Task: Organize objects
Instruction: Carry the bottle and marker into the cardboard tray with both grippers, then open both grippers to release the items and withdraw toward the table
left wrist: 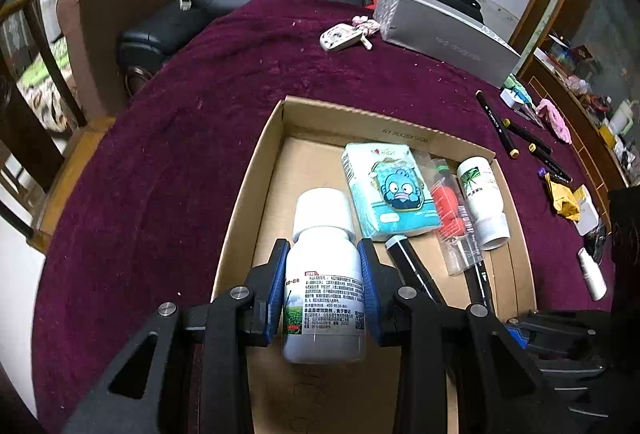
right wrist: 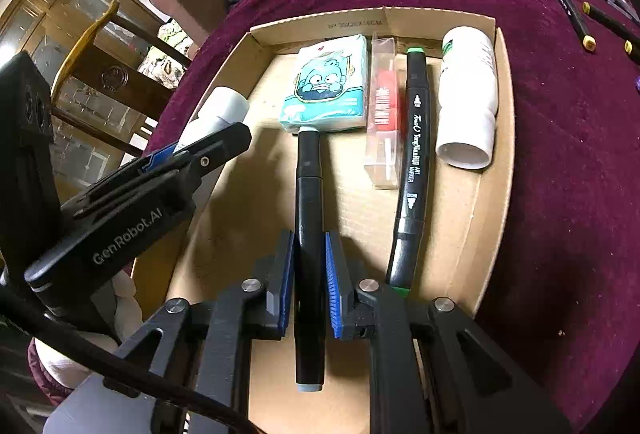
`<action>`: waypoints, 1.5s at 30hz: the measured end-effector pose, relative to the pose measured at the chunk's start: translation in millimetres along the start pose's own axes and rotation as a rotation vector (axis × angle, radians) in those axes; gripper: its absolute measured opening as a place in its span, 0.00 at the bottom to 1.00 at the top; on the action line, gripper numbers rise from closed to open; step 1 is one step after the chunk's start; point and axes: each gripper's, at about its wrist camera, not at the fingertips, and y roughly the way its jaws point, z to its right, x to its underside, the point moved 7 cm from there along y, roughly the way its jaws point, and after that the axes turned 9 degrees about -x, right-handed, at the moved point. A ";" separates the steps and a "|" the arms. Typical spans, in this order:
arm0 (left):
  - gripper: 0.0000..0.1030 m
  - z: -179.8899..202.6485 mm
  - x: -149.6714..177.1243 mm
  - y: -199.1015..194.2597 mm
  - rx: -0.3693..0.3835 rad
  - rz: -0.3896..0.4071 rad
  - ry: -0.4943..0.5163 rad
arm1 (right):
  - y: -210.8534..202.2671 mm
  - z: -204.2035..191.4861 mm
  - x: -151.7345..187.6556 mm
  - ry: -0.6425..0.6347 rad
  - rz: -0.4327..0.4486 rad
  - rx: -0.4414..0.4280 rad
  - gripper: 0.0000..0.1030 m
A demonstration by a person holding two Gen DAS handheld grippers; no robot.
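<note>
Left gripper [left wrist: 324, 286] clamped, blue-padded jaws pressed to both sides of a white plastic bottle with a printed label and a white cap [left wrist: 322, 270], held over the left half of a shallow brown cardboard box [left wrist: 256, 170]. Right gripper [right wrist: 307, 282] closed likewise, jaws gripping a black marker with pale grey ends [right wrist: 309, 234] along its barrel, far tip just touching a teal tissue pack printed with a blue cartoon face [right wrist: 328, 90]. Box resting on a worktop draped in dark maroon cloth [left wrist: 192, 106]. Inside the box, right of the tissue pack: a clear plastic case with red contents [right wrist: 385, 114], then a black art marker with green ends [right wrist: 412, 162], then a second white bottle with a green leaf label [right wrist: 468, 90] lying on its side against the right wall. Outside the box, on the cloth: a long grey carton [left wrist: 448, 34] at the far edge, a white key fob [left wrist: 340, 36] beside it, several black markers with yellow ends [left wrist: 516, 130] well apart to the right, a small white spray bottle [left wrist: 592, 274] near the right edge.
</note>
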 end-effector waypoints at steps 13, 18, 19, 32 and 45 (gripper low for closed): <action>0.38 -3.4 -2.1 -6.2 0.038 0.006 -0.052 | 2.6 -3.0 -3.3 0.001 0.048 0.025 0.15; 0.38 0.2 -8.3 -39.6 0.041 0.090 -0.059 | -12.6 -10.2 -3.0 -0.060 0.096 0.067 0.21; 0.38 3.2 -9.3 -47.7 0.037 0.112 -0.052 | -17.7 -11.9 -2.8 -0.070 0.108 0.067 0.22; 0.50 87.7 5.8 -161.0 -0.141 0.462 0.105 | -120.0 9.5 22.4 -0.099 0.372 0.118 0.50; 0.52 190.2 30.6 -192.4 -0.191 0.536 0.290 | -217.2 73.3 62.3 -0.026 0.575 0.189 0.59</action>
